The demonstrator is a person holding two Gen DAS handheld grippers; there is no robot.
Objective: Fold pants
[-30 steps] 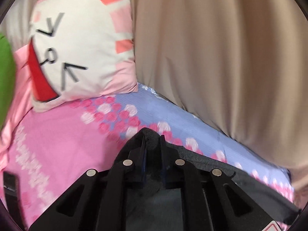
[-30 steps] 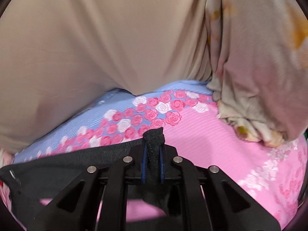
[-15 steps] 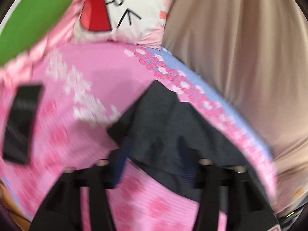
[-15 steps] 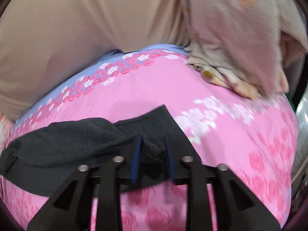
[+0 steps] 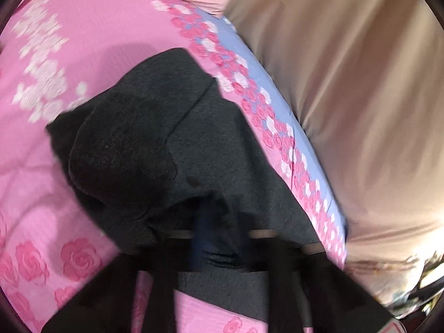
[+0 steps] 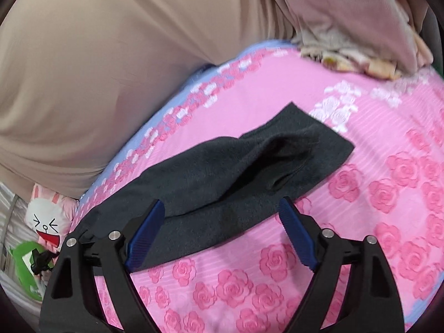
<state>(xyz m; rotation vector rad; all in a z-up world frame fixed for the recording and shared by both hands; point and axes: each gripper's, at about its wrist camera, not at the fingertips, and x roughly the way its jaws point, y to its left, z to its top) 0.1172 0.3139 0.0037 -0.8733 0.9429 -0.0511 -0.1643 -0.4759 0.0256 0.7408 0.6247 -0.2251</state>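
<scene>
The dark charcoal knit pants [image 6: 222,177] lie in a loose, partly doubled band on the pink rose-printed bed cover [image 6: 388,222], and the coming move depends on how that band runs relative to the two tools. In the right wrist view its long axis goes from lower left to upper right: the squared-off end [image 6: 313,133] points away toward the upper right, while the near long edge [image 6: 211,238] passes between and just ahead of the right gripper [image 6: 222,216]. That gripper's blue-padded fingers [image 6: 144,230] stand wide apart and hold nothing; the left pad touches or overlaps the cloth edge, the right pad sits just past it over bare cover. A raised hollow fold [image 6: 280,163] shows the layers are not flat.

In the left wrist view, which is motion-blurred, the left gripper [image 5: 219,238] has the dark cloth bunched right at its fingers, the fabric rising away in a rounded hump [image 5: 125,149]. Whether those fingers clamp the cloth or are parted I cannot tell. The left gripper looks the nearer to the material.

A beige curtain-like drape [image 6: 97,69] hangs along the bed's far side, well apart from the pants. Judging by this, the fold is partway done and the layers want squaring along the long axis.
</scene>
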